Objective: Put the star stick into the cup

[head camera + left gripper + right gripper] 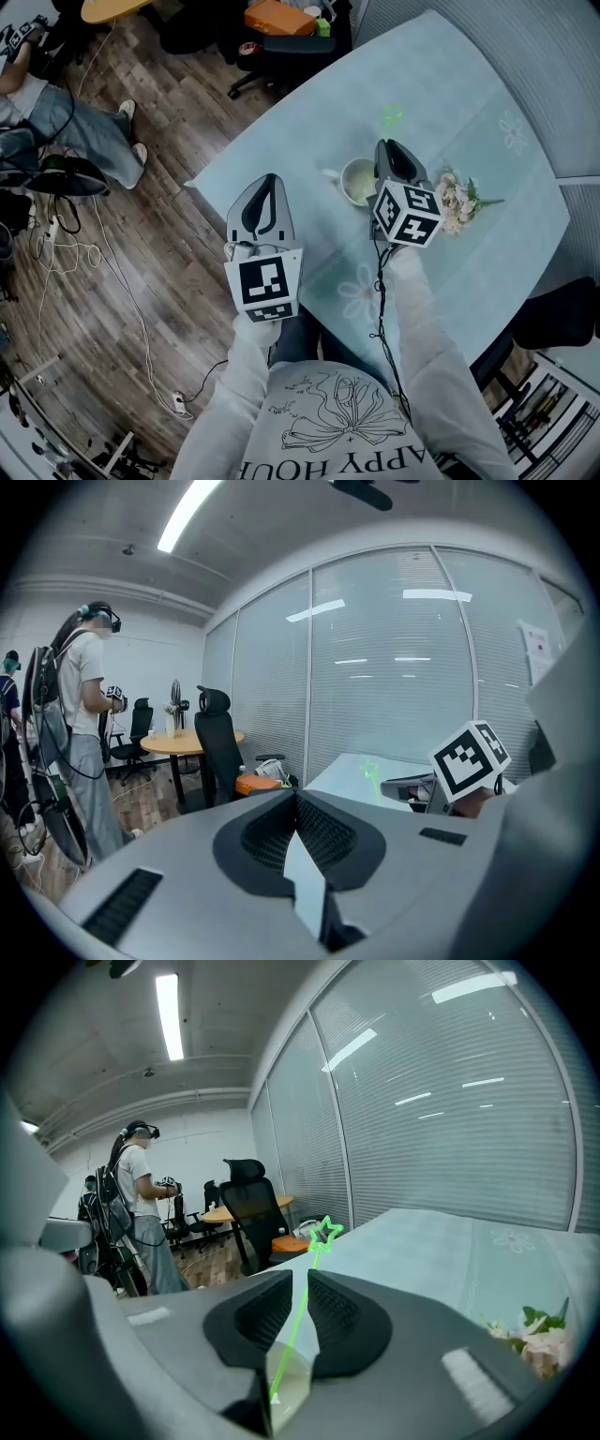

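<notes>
The right hand-held gripper (300, 1277) pinches the thin green star-tipped plastic stick (324, 1233), star toward 12 o'clock. The left hand-held gripper (296, 799) is pressed together, empty. The round white cup (357, 181) sits at the right gripper's 8 o'clock. Tip the stick down over its mouth before letting go.

Your way to cup (357, 181), frame centre: left side open tabletop (300, 131); flowers (457, 202) crowd right side; upper-right tabletop free for passing.
</notes>
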